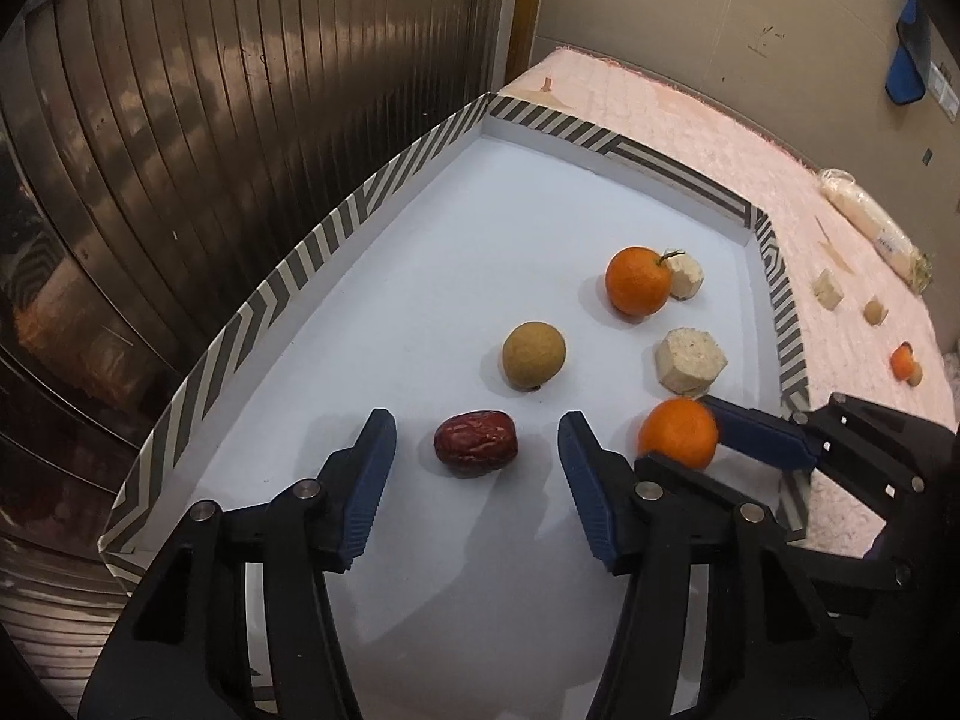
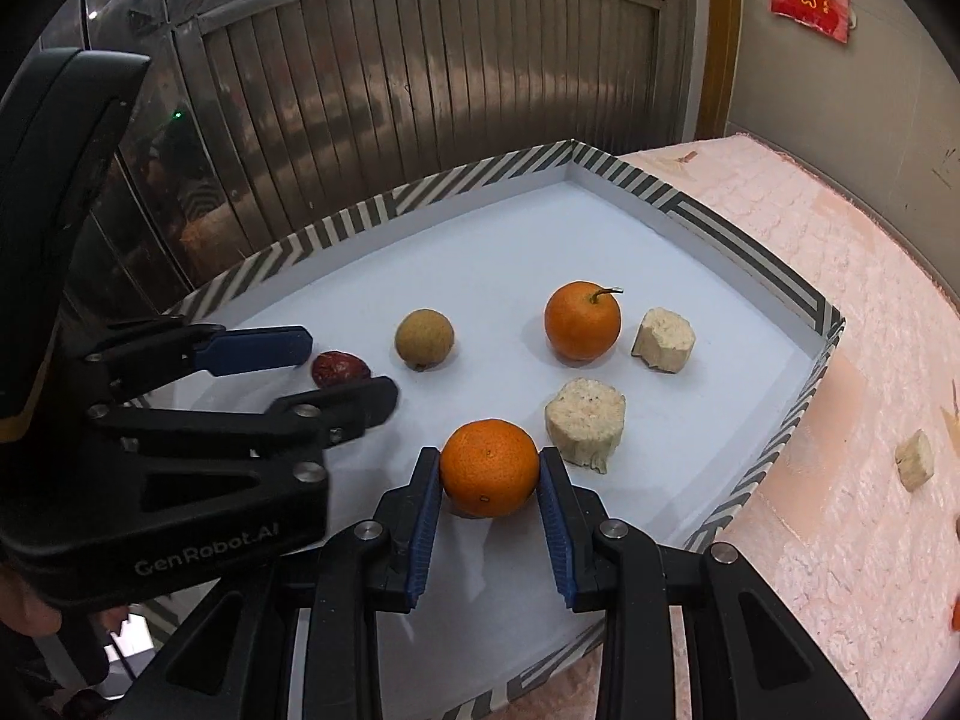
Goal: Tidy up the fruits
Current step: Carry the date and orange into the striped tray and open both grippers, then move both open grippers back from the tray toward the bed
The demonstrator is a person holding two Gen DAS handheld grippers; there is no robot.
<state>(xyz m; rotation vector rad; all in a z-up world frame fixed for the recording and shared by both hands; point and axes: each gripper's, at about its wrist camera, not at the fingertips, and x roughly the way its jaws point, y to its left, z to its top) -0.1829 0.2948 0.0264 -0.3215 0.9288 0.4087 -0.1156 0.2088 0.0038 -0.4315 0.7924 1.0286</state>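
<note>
Pink textured cloth point(image 2: 840, 312) over a table, corrugated metal shutter point(image 2: 420, 72) behind; on the cloth a shallow white tray with a striped rim point(image 2: 774, 267). Nearest the right wrist camera: right gripper point(image 2: 489, 468) clenched on a small mandarin point(image 2: 489, 468), a blue pad touching each flank, the fruit low over the tray's near right part (touching the floor or just off it, cannot tell). The hold runs side to side across the fruit, so by my reading the coming move is a set-down or a release, not a reach. Left gripper point(image 1: 477, 450) stands spread wide, grasping nothing, with a red date point(image 1: 476, 443) lying on the tray floor between its fingertips, touching neither; the date's long axis runs across the gap, finger to finger. The left is plainly the nearer tool for it. Farther in: a tan longan point(image 1: 533, 355) just beyond the date, a pale cut chunk point(image 1: 690, 360) right of it, then a stemmed mandarin point(image 1: 637, 280) with a second pale chunk point(image 1: 685, 276) touching or nearly touching it. Outside the tray, on the cloth to the right, loose pale pieces point(image 1: 828, 294) and another small orange fruit point(image 1: 902, 362) wait unsorted.
</note>
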